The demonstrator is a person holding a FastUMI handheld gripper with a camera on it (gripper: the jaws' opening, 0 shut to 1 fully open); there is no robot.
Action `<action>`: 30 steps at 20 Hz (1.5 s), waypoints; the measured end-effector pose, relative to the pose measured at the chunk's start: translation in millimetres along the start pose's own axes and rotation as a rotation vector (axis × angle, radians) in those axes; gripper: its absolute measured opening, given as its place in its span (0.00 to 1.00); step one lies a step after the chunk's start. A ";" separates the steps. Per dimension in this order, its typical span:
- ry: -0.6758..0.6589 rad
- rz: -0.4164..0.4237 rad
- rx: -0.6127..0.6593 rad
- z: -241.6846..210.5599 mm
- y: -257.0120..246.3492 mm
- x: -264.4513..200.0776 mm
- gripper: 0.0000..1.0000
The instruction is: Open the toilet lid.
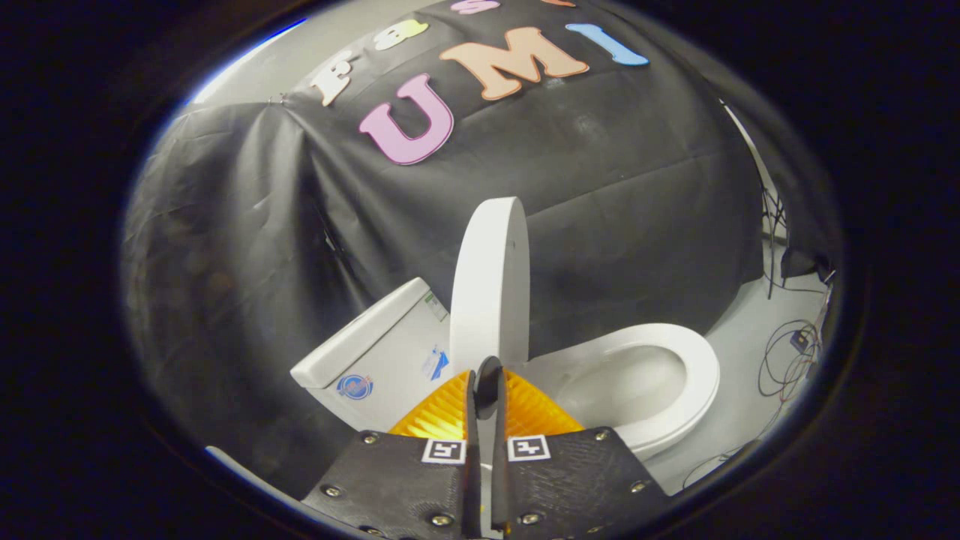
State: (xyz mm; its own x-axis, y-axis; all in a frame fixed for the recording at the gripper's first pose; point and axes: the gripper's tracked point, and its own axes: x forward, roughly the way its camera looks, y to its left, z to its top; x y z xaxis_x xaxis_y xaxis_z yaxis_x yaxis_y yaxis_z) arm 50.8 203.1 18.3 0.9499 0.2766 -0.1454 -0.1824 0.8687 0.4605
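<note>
The white toilet lid (489, 285) stands raised, nearly upright, between the tank (375, 352) and the open seat (694, 375), with the bowl (630, 386) showing inside the seat ring. My gripper (486, 384) sits just below the lid's lower end, its fingertips right at the hinge end of the lid. The two fingers are drawn together with only a thin slit between them. Nothing is visibly pinched between them, and the lid rises just beyond their tips.
Black cloth walls hang behind and to the left of the toilet. Loose cables (787, 360) lie on the pale floor (739, 420) to the right of the seat, near a dark box (799, 262) by the wall.
</note>
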 end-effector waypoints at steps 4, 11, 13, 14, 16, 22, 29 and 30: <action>-0.013 -0.038 -0.040 1.9 11.9 3.0 0.06; -0.033 -0.183 -0.233 -6.3 29.0 12.8 0.06; -0.046 -0.212 -0.275 -7.6 36.1 18.4 0.06; -0.051 -0.218 -0.291 -9.8 41.0 21.7 0.06; -0.068 -0.224 -0.315 -9.9 55.6 27.7 0.06; -0.091 -0.193 -0.343 -17.3 89.2 35.3 0.06; -0.107 -0.138 -0.444 -37.9 133.4 44.6 0.06; -0.111 -0.128 -0.480 -39.0 138.4 46.6 0.06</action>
State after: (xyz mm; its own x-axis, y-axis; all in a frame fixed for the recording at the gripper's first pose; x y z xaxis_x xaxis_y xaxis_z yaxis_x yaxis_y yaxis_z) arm 59.9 352.2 41.1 0.9888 0.1327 -0.0683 -0.1338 0.9909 -0.0129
